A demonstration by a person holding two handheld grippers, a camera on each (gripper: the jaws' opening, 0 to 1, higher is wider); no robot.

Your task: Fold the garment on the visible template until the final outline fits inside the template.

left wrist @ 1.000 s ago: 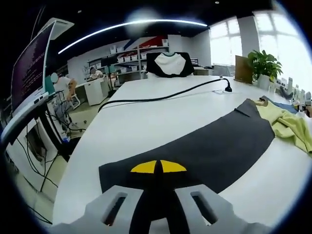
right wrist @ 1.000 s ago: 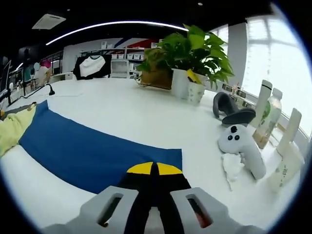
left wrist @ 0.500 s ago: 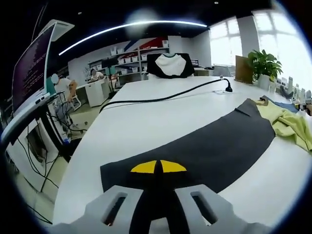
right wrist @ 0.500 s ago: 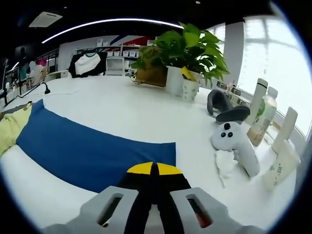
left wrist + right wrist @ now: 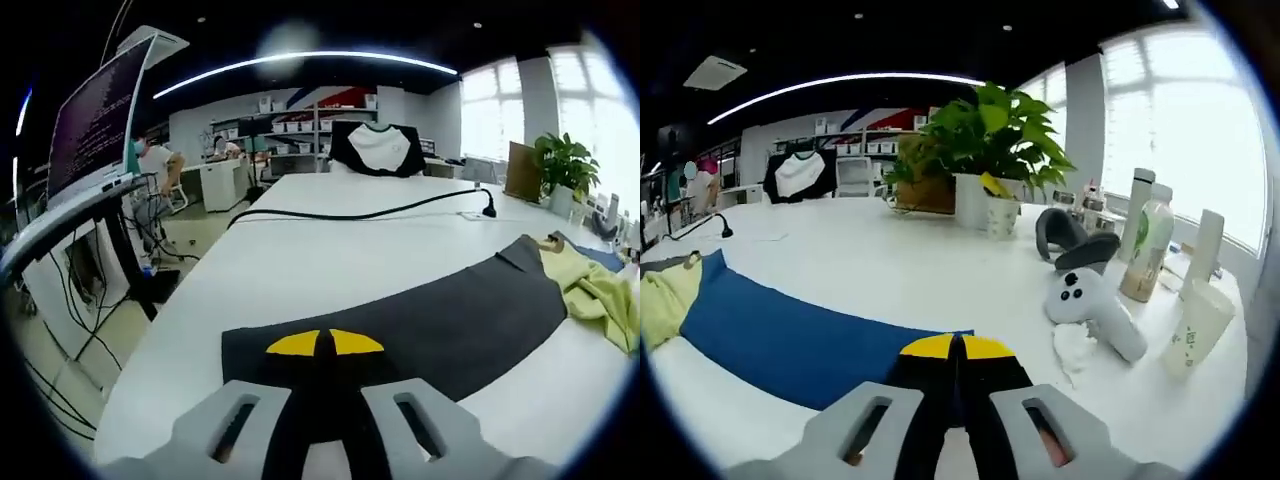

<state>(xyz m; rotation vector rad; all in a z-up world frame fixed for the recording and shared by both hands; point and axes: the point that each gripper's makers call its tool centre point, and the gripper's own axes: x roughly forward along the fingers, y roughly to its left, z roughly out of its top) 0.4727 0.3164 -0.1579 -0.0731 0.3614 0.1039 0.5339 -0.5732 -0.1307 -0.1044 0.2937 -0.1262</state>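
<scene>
Yellow-tipped jaws of my left hand-held gripper (image 5: 320, 345) meet, clenched, over the near end of a dark grey template panel (image 5: 430, 325) on the white bench (image 5: 300, 250). My right hand-held gripper (image 5: 958, 348) is likewise clenched above the near corner of a blue panel (image 5: 790, 335). Whether either pinches cloth, I cannot tell. Beyond both, the pale yellow garment (image 5: 595, 290) lies crumpled where the panels meet, between my two hands, about equally far from each. I judge both must travel inward along the panels' long axes.
</scene>
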